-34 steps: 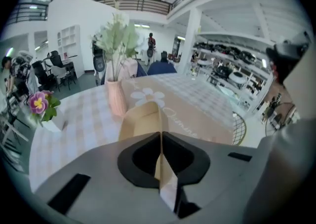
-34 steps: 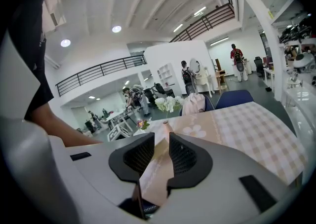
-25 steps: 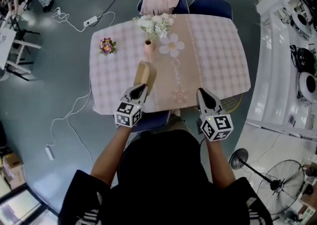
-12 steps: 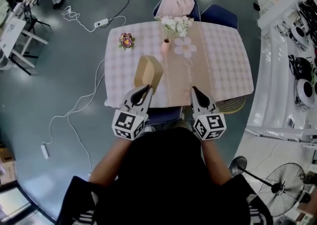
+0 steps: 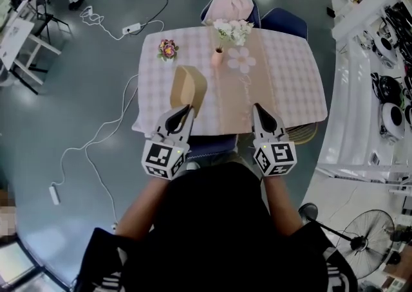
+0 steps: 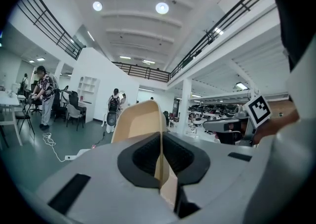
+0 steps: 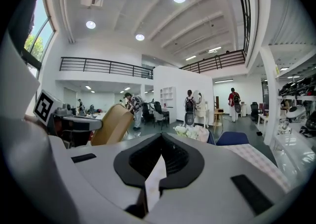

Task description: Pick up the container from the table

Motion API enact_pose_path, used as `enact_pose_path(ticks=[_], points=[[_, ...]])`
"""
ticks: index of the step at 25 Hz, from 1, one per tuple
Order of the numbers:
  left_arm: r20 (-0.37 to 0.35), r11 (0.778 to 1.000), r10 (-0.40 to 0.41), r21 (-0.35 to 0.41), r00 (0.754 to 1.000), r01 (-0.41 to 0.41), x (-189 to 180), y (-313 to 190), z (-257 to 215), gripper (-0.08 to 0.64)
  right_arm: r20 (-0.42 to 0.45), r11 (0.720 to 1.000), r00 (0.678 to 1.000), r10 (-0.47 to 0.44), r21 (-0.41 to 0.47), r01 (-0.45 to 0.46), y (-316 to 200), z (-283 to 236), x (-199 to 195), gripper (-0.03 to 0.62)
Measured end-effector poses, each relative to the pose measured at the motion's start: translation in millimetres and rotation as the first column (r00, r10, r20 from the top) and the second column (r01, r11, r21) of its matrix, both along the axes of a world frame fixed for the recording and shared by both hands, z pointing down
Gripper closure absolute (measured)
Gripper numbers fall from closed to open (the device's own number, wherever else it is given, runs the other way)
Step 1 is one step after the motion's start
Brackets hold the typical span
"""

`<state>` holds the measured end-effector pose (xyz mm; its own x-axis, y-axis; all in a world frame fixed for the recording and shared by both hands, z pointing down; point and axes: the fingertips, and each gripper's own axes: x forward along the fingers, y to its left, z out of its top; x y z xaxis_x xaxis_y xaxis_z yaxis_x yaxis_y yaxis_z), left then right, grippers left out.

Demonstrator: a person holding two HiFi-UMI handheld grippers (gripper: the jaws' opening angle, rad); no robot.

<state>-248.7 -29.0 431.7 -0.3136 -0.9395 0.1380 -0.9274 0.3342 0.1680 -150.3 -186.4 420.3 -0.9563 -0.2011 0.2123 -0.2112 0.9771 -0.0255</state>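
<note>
Head view: pink checked table (image 5: 290, 85) on grey floor (image 5: 84, 98); power strip (image 5: 132, 27) beyond.

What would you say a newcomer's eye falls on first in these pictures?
The tan container, pinched by its wall in the left gripper over the pink checked table. Next, the white flowers in a vase at the far edge, and the right gripper, shut and empty.
</note>
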Motion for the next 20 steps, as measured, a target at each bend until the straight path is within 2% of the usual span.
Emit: enact_pose_path(ticks=[5,15,20], points=[[-0.052,1.0,0.029,0.007,0.998,-0.028,9,3,3,0.545,-0.006,1.0,1.0,-0.005,-0.006,0.005,3,2,5,0.592],[-0.049,1.0,0.012,-0.001,0.999,-0.012,19,8,7,0.545,-0.04,1.0,0.999,-0.017,-0.008,0.017,8,15,14,0.592],[-0.045,1.0,-0.022,-0.005,0.999,0.022,13,8,7,0.545,-0.041,0.999,0.999,-0.033,-0.006,0.033,2,16,9,0.594]])
